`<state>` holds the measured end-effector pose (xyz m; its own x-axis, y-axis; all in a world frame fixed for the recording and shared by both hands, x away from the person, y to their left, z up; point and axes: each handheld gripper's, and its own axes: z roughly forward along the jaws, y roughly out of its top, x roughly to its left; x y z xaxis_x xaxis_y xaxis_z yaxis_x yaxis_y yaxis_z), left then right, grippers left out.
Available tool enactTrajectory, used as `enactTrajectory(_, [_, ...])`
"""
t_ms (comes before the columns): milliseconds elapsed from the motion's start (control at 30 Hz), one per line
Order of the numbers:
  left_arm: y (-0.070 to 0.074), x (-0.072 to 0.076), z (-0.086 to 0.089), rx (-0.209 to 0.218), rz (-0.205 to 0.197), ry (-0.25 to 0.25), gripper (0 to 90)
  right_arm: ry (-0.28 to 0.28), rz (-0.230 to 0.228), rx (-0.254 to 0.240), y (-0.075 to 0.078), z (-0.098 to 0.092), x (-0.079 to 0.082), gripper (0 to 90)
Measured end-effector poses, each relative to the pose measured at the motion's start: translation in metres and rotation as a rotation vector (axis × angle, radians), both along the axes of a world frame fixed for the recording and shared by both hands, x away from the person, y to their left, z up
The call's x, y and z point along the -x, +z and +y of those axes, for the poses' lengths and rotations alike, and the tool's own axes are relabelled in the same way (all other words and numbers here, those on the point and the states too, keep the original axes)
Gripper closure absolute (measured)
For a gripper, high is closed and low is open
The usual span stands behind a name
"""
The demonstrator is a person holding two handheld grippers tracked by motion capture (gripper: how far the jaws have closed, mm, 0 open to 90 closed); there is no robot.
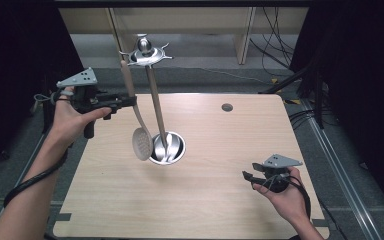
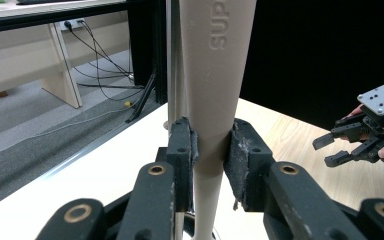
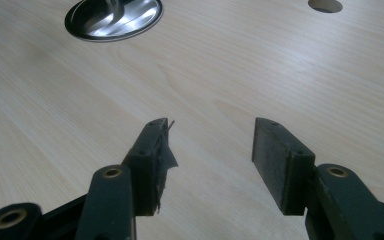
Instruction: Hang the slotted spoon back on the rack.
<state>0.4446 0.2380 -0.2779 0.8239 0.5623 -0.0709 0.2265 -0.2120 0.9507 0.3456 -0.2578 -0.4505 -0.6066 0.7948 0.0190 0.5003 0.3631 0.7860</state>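
Spoon (image 1: pixel 141 135) | pinched at its handle by left gripper (image 1: pixel 130 101), hanging over the rack (image 1: pixel 167 148) at table (image 1: pixel 205 200) centre | right gripper (image 1: pixel 248 178) spread, empty, near right | risk: spoon could swing and knock the rack.

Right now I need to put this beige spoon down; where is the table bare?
Bare wood lies along the near edge of the table, between the metal stand and the right gripper, and at the far right around the small hole. The middle by the stand is crowded.
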Motion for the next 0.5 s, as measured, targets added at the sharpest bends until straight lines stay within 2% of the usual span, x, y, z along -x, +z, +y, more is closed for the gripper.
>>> enactTrajectory(367, [-0.0038,-0.0013,-0.0042,0.003,0.002,0.006,72.6,0.002,-0.003,0.001,0.0,-0.0001,-0.0001,49.4])
enactTrajectory(500, [-0.0061,-0.0009,-0.0038,0.016,0.004,0.01,72.4,0.001,-0.002,0.0,0.0,-0.0001,0.0,49.4])
